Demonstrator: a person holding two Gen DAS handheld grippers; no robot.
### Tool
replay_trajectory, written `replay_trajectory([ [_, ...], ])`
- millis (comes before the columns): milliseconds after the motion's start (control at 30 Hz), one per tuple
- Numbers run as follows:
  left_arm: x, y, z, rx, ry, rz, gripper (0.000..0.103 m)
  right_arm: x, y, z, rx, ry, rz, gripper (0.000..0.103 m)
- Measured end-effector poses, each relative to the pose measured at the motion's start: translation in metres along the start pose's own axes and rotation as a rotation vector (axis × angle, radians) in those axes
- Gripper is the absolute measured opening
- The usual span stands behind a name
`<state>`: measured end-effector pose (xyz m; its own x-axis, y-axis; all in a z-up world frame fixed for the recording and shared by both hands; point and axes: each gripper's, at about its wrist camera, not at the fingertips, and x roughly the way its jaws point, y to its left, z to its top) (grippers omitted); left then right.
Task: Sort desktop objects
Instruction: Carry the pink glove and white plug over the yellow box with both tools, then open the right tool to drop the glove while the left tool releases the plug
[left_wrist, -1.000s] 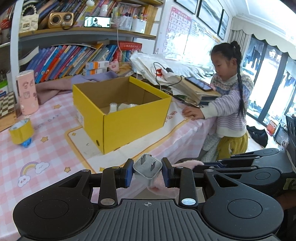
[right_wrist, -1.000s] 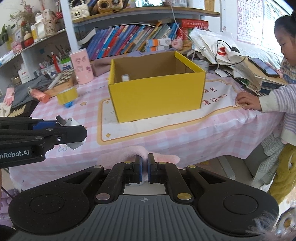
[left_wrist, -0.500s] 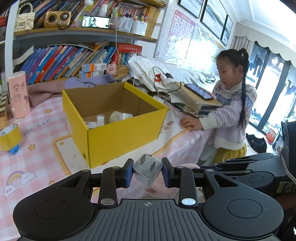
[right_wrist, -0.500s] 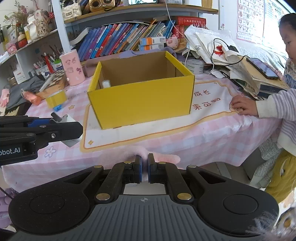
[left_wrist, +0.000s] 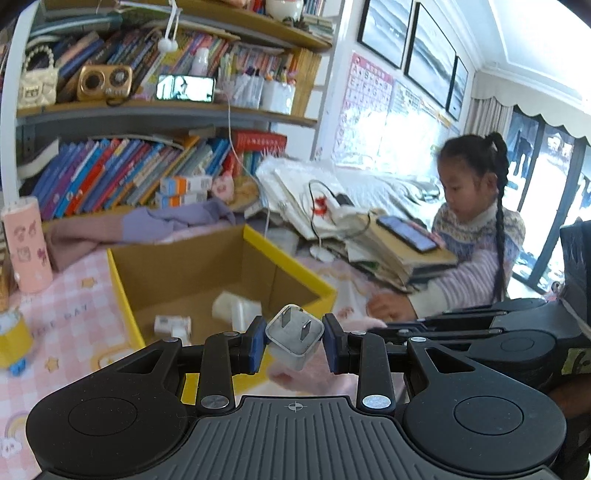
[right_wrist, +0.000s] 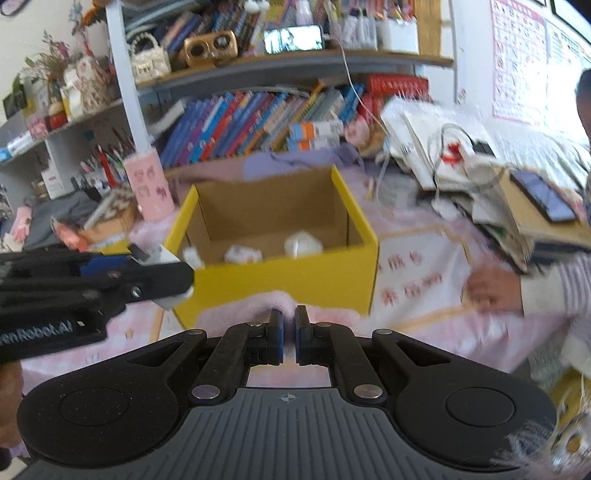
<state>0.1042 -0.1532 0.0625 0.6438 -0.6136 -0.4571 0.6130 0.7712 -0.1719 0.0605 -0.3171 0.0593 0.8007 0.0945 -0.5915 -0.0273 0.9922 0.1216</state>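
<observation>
An open yellow cardboard box (left_wrist: 295, 269) stands on the pink checked tablecloth, with several small white items (left_wrist: 236, 308) on its floor. My left gripper (left_wrist: 294, 343) is shut on a white two-prong charger plug (left_wrist: 293, 328), held just before the box's near wall. In the right wrist view the box (right_wrist: 280, 280) lies straight ahead. My right gripper (right_wrist: 289, 325) is shut on a pink fluffy piece (right_wrist: 258, 306) that spreads past its fingertips. The left gripper (right_wrist: 162, 266) with the plug shows at the left of that view, beside the box's near left corner.
A pink cylinder (left_wrist: 26, 243) and a yellow tape roll (left_wrist: 13, 338) stand left of the box. A child (left_wrist: 476, 229) stands at the table's right side, one hand (right_wrist: 484, 291) on the cloth. Stacked books bearing a phone (left_wrist: 406, 232) lie behind. Bookshelves fill the back.
Both grippers have moved closer to the yellow box and risen, so its inside now shows. Both grips are unchanged.
</observation>
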Motion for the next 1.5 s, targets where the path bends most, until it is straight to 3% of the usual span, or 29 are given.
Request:
replay_trajectory([
  [400, 0.022, -0.001, 0.032, 0.058, -0.063, 0.121, 0.031, 0.031, -0.013, 0.065, -0.096, -0.117, 0.139, 0.005],
  [833, 0.066, 0.024, 0.049, 0.054, -0.015, 0.255, 0.031, 0.087, -0.025, 0.102, -0.103, -0.125, 0.227, 0.005],
  [1300, 0.124, 0.040, 0.013, 0.007, 0.211, 0.286, 0.031, 0.162, -0.039, 0.069, -0.155, 0.105, 0.243, 0.006],
  [1500, 0.129, 0.044, 0.010, 0.014, 0.228, 0.309, 0.031, 0.181, -0.046, 0.061, -0.162, 0.169, 0.241, 0.006],
])
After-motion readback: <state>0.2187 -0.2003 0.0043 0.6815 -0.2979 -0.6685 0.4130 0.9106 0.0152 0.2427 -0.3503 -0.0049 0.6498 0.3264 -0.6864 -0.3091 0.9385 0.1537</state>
